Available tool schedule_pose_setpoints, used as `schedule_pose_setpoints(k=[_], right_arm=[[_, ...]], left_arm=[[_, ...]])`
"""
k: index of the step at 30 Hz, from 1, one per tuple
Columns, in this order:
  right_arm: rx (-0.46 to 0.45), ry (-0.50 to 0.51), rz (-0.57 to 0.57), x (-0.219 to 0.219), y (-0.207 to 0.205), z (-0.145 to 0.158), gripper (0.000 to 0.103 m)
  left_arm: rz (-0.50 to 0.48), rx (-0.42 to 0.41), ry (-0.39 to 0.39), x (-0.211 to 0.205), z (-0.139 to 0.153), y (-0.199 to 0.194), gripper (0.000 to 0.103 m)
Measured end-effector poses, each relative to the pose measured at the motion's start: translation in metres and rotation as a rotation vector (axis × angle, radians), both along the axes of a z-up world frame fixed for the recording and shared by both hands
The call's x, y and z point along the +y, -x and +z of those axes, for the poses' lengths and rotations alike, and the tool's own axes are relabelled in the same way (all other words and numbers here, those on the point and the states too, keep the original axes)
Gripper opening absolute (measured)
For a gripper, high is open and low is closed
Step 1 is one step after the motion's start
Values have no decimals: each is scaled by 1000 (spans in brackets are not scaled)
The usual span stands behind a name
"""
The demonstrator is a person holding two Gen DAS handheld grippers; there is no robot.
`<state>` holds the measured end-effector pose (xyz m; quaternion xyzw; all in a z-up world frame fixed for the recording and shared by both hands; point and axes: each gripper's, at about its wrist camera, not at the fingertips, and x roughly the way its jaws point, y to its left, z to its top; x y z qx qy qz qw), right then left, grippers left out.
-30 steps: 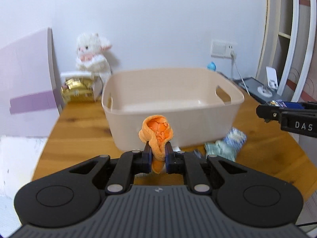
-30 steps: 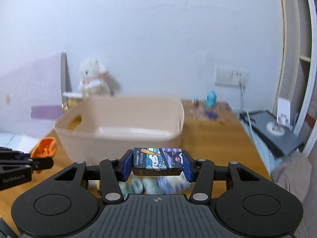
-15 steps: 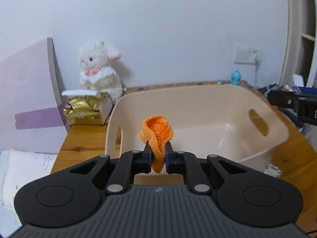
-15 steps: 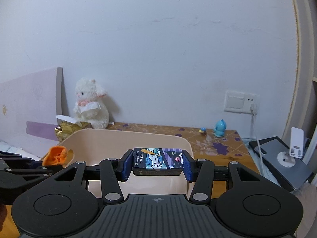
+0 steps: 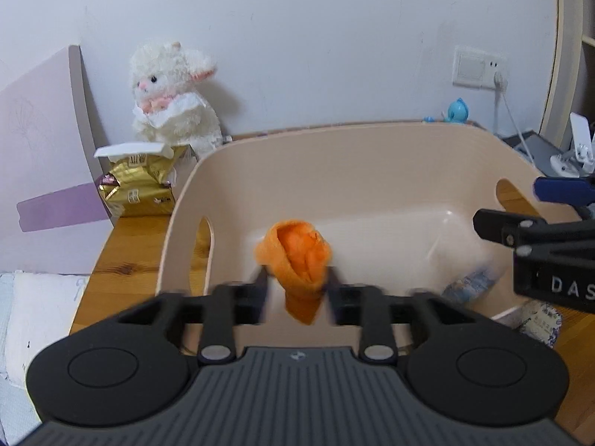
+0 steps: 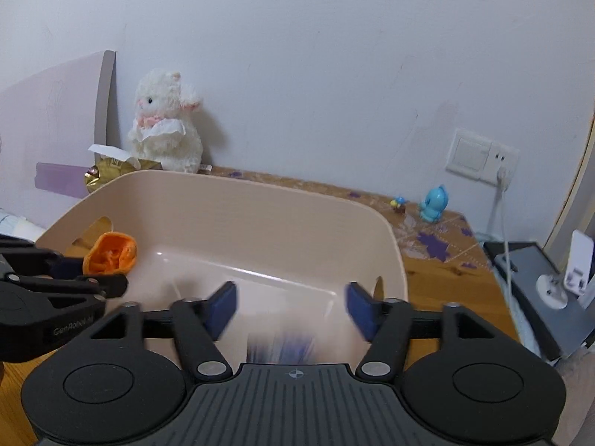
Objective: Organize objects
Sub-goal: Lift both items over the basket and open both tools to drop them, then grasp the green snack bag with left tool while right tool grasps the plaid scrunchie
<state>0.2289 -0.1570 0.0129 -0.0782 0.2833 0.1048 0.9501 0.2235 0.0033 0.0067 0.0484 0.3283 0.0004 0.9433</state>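
Bin (image 5: 372, 156): beige plastic tub with cut-out handles; both grippers hang over its open top.
Left gripper (image 5: 295, 286): over the bin's left half; fingers blurred and spread apart, no clear contact with the orange cloth (image 5: 297, 256) between them, so it looks released.
Right gripper (image 6: 292, 306): over the bin's right half, blue pads wide apart, holding nothing.
Small box (image 6: 280, 345): a blue-and-white streak just below the right gripper, above the bin floor.
Risk: the soft cloth may cling to a pad and drag out over the bin's near wall if the gripper pulls back early.
Hard to make out: the box's print and orientation; the bin floor nearest both cameras is hidden.
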Motion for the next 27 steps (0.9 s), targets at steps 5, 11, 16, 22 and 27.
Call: schedule_pose_setpoints(k=[5, 11, 16, 22, 27], right_arm=[[-87, 4, -10, -4, 21, 22, 103], [-107, 15, -28, -10, 45, 38, 103], [-78, -2, -57, -20, 68, 34, 103], [1, 7, -74, -26, 87, 13, 103], [74, 25, -61, -23, 96, -8, 103]], left_arm=[[-3, -79, 16, 3, 17, 19, 85], [7, -139, 8, 7, 37, 51, 94], [-25, -160, -28, 10, 42, 77, 99], [-52, -120, -33, 20, 30, 96, 99], [-68, -71, -65, 25, 11, 109, 99]])
